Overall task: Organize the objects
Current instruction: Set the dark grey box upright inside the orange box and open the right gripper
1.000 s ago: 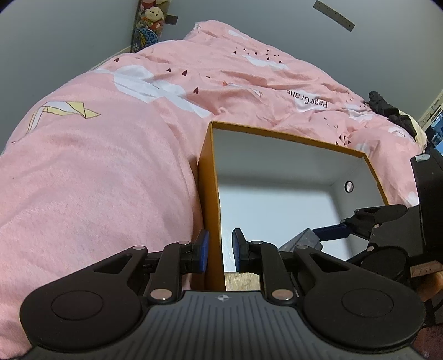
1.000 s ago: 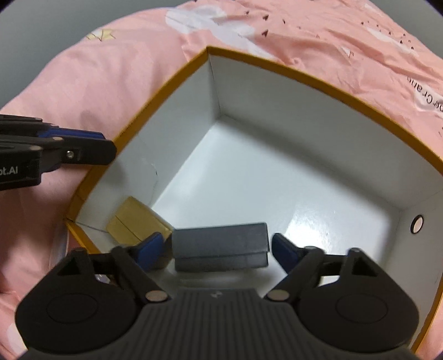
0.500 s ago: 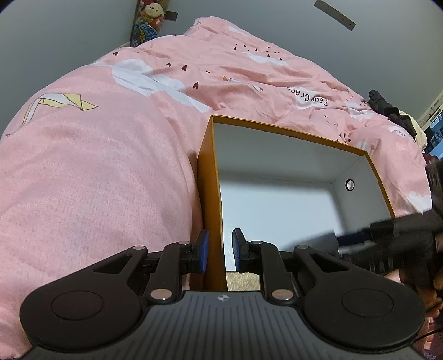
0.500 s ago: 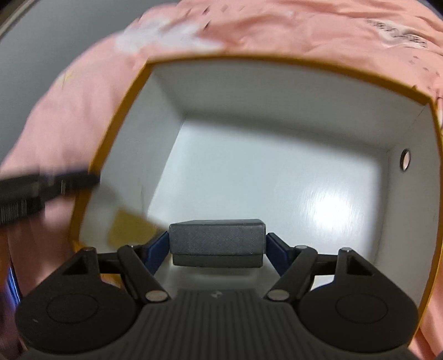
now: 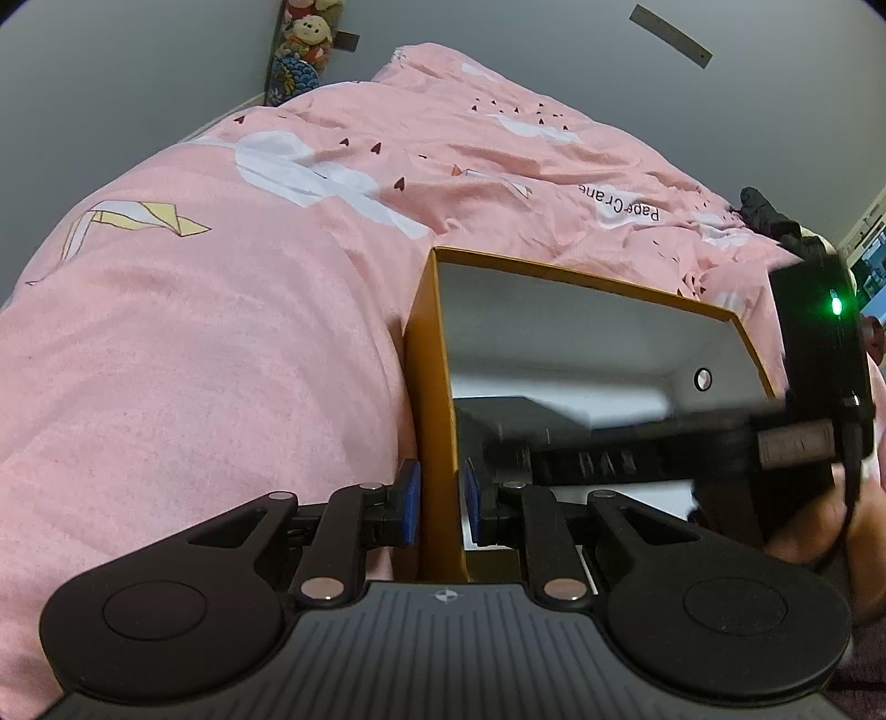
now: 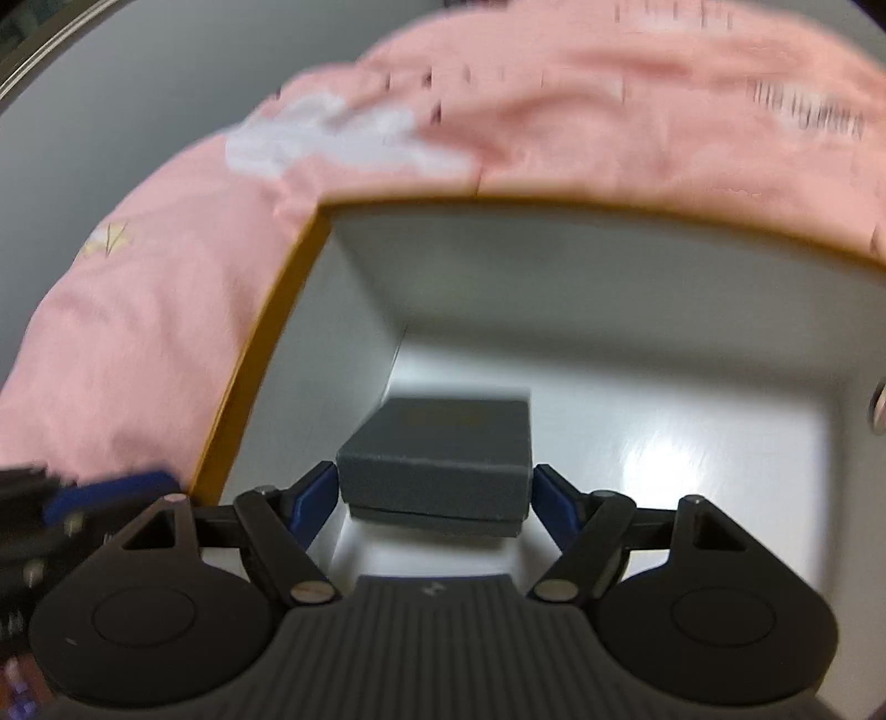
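An orange box with a white inside [image 5: 429, 387] lies on the pink bed. My left gripper [image 5: 441, 507] is shut on its left wall, one pad on each side. My right gripper [image 6: 434, 495] is shut on a small dark grey box [image 6: 437, 457] and holds it inside the orange box [image 6: 260, 354], near the left wall and above the white floor. In the left wrist view the right gripper [image 5: 653, 443] reaches in from the right, blurred, with the grey box [image 5: 515, 412] at its tip.
A pink duvet [image 5: 221, 332] with white and yellow paper-crane prints covers the bed around the box. Plush toys [image 5: 302, 41] hang on the grey wall at the far corner. Dark clothing [image 5: 767, 213] lies at the far right.
My right gripper has closed on the grey box, lifted it and carried it left and deeper into the orange box. The small gold box is out of sight now. My left gripper has stayed put.
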The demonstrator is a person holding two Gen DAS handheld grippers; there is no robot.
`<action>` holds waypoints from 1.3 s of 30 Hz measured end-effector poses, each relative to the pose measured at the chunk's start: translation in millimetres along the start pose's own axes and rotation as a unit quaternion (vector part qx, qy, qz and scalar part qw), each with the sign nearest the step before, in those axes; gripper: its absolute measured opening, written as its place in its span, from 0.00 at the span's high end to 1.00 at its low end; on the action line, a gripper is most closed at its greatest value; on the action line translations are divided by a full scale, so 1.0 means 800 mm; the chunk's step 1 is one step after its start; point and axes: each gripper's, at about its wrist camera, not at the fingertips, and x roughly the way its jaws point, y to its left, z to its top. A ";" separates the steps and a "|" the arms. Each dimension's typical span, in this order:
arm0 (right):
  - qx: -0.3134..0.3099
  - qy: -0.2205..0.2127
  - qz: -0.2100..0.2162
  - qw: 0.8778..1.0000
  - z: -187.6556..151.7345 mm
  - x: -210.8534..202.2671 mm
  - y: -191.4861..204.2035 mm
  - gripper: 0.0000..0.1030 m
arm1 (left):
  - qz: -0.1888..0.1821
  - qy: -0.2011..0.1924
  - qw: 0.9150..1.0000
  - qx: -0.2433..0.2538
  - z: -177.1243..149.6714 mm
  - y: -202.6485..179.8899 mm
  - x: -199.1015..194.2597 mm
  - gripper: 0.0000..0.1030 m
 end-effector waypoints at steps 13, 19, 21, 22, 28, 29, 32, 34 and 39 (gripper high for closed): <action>0.058 0.016 0.070 0.996 -0.007 -0.005 -0.032 0.24 | -0.007 0.003 1.000 -0.010 0.001 0.003 0.002 0.81; 0.074 0.037 0.070 0.994 0.000 0.023 -0.042 0.56 | -0.012 0.003 1.000 -0.014 0.001 0.005 0.004 0.81; 0.064 0.042 0.069 0.995 -0.003 0.025 -0.036 0.61 | -0.012 0.002 1.000 -0.015 0.001 0.005 0.005 0.81; 0.059 0.043 0.068 0.995 -0.004 0.025 -0.036 0.63 | -0.012 0.002 1.000 -0.016 0.002 0.006 0.005 0.81; 0.014 0.048 0.048 0.998 -0.004 0.029 -0.018 0.65 | -0.012 -0.004 1.000 -0.019 0.003 0.005 0.002 0.81; 0.006 0.049 0.044 0.998 -0.005 0.029 -0.015 0.65 | -0.010 -0.006 1.000 -0.019 0.004 0.005 0.000 0.81; -0.004 0.057 0.041 0.997 -0.008 0.028 -0.012 0.64 | -0.007 -0.014 1.000 -0.017 0.003 0.001 -0.010 0.81; -0.008 0.058 0.038 0.998 -0.009 0.027 -0.010 0.65 | -0.005 -0.021 1.000 -0.013 0.001 -0.004 -0.018 0.81; -0.006 0.036 0.041 0.999 -0.013 0.010 -0.008 0.64 | 0.004 -0.042 0.999 0.010 -0.013 -0.026 -0.045 0.81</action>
